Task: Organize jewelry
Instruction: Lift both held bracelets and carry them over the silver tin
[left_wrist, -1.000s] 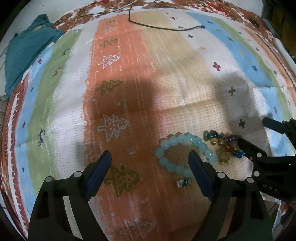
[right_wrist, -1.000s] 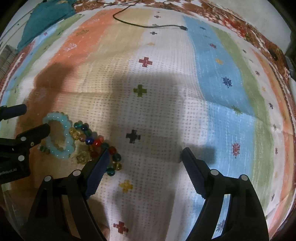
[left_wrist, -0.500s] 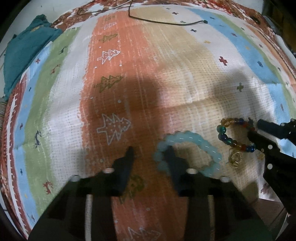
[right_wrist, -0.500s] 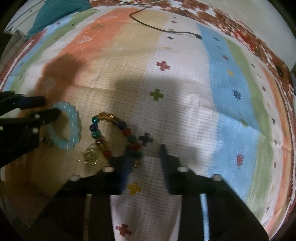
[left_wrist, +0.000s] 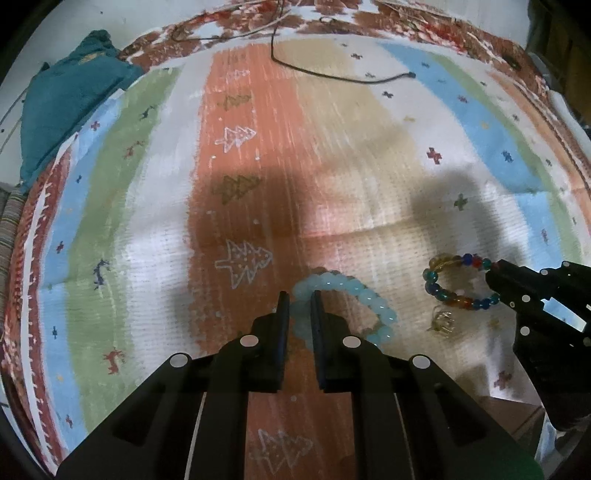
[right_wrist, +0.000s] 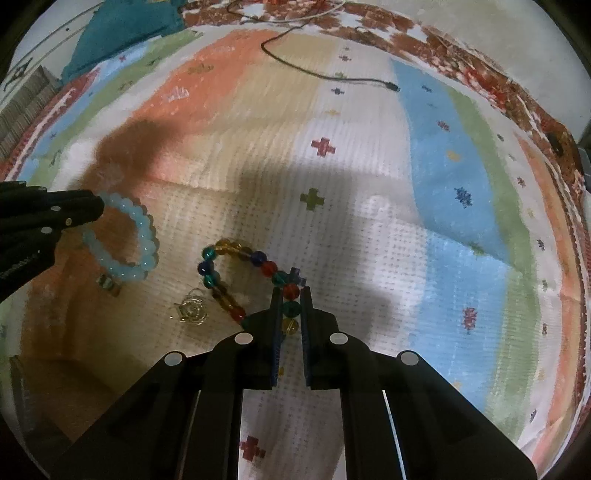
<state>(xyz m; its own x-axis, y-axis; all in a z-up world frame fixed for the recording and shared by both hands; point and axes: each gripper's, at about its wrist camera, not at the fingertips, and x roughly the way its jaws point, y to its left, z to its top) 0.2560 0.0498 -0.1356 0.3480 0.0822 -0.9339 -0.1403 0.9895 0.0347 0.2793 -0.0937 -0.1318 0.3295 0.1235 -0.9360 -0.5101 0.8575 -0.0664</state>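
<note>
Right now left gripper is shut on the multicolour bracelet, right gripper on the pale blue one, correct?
Swapped. Left gripper is shut on the pale blue bracelet, left wrist view; right gripper is shut on the multicolour bracelet, right wrist view.

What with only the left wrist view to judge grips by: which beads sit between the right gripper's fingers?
Observer: The right gripper is shut on the multicolour bracelet, its fingers pressing a red bead and a green bead.
Operator: Is anything hidden behind my left gripper?
Observer: Yes. A small greenish striped piece lies right beside the near edge of the pale blue bracelet.
</note>
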